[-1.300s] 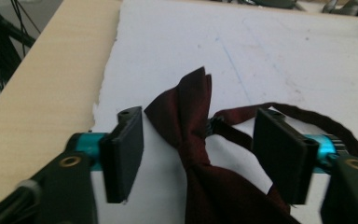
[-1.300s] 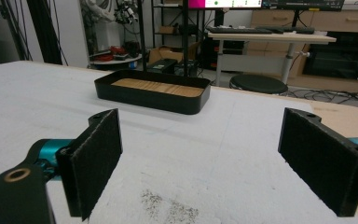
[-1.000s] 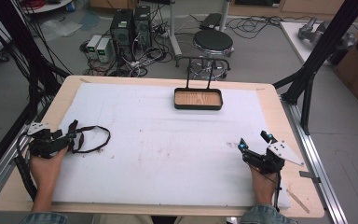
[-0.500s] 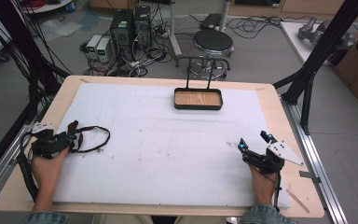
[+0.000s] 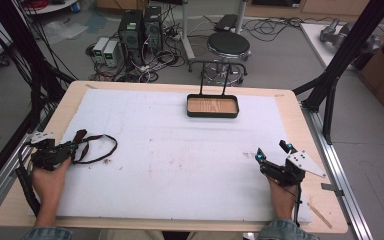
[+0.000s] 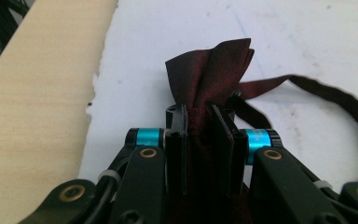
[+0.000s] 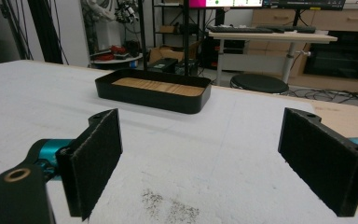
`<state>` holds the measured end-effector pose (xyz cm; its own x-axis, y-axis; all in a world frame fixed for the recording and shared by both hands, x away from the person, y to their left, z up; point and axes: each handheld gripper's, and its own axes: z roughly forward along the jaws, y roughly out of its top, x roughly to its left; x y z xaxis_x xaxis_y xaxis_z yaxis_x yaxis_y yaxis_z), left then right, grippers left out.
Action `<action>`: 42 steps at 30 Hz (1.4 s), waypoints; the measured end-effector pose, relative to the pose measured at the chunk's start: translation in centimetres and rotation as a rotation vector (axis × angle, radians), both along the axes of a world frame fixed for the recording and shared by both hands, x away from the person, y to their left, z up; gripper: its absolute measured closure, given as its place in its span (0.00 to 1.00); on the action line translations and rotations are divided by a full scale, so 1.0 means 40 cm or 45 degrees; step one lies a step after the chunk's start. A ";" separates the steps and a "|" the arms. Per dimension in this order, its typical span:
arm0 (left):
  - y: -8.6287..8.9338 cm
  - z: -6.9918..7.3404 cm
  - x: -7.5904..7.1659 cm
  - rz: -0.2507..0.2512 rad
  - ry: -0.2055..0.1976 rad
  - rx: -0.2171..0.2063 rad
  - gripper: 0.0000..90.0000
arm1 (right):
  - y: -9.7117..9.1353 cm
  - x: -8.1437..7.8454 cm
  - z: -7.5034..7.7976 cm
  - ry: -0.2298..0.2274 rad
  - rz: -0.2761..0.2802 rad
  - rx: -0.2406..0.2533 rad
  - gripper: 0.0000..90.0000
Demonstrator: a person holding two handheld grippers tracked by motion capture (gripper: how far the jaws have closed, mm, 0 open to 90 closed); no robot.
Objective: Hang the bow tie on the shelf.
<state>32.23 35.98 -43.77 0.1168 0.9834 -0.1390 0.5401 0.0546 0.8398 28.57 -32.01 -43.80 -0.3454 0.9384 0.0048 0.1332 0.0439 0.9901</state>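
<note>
A dark maroon ribbon [image 5: 96, 148] lies looped on the white mat at the left. My left gripper [image 5: 69, 148] is shut on one end of the ribbon [image 6: 209, 79], whose folded tip sticks up past the jaws in the left gripper view. The left gripper [image 6: 199, 122] rests low on the mat near its left edge. At the right front of the mat, my right gripper [image 5: 272, 151] stands open with nothing between its pads. In the right gripper view the right gripper [image 7: 216, 158] faces a black tray [image 7: 182, 100] with a wooden floor.
The black tray [image 5: 213, 114] sits at the far middle of the white mat [image 5: 180, 155] on a wooden table [image 5: 305, 130]. A stool [image 5: 228, 45], computers and cables stand on the floor beyond. A wooden stick [image 5: 321, 214] lies at the table's right front corner.
The left hand has drawn slightly back toward the table's left front, pulling the ribbon end with it. The right gripper has not moved.
</note>
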 end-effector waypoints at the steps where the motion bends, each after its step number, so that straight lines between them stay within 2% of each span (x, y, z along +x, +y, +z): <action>1: -0.003 0.007 -0.004 -0.006 -0.024 -0.020 0.84 | 0.000 0.000 0.000 0.000 -0.001 0.001 0.14; 4: -0.018 0.028 -0.013 -0.030 -0.089 -0.044 0.85 | 0.000 0.000 0.000 0.000 -0.001 0.001 0.14; 5: -0.018 0.028 -0.013 -0.030 -0.089 -0.044 0.85 | 0.000 0.000 0.000 0.000 -0.001 0.001 0.14; 7: -0.031 0.040 -0.019 -0.042 -0.129 -0.045 0.85 | 0.000 0.000 0.000 0.001 0.000 0.004 0.14; 9: -0.048 0.057 -0.027 -0.056 -0.190 -0.081 0.85 | -0.001 0.000 0.000 0.002 0.001 0.004 0.14; 10: -0.048 0.057 -0.027 -0.056 -0.190 -0.081 0.85 | -0.001 0.000 0.000 0.002 0.001 0.004 0.14; 16: -0.084 0.094 -0.037 -0.094 -0.288 -0.121 0.85 | -0.001 0.000 0.000 0.004 0.001 0.005 0.14; 22: -0.133 0.142 -0.036 -0.161 -0.371 -0.173 0.85 | -0.002 0.001 -0.001 0.006 0.005 0.006 0.14; 23: -0.152 0.158 -0.032 -0.184 -0.398 -0.190 0.85 | -0.002 0.001 -0.001 0.006 0.005 0.005 0.14; 25: -0.162 0.166 -0.029 -0.196 -0.412 -0.199 0.85 | -0.003 0.001 -0.001 0.006 0.005 0.010 0.14; 29: -0.205 0.192 -0.007 -0.259 -0.460 -0.203 0.85 | -0.003 0.001 -0.001 0.011 0.007 0.014 0.14; 35: -0.278 0.224 0.049 -0.346 -0.477 -0.198 0.85 | -0.003 0.002 -0.001 0.012 0.009 0.019 0.14; 42: -0.370 0.240 0.125 -0.421 -0.489 -0.231 0.85 | -0.006 0.001 -0.002 0.013 0.012 0.028 0.14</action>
<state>37.24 21.17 -34.15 0.4923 0.8496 -0.1892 0.2086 0.0959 0.9733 28.63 -32.24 -43.86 -0.3541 0.9348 0.0288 0.1434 0.0238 0.9894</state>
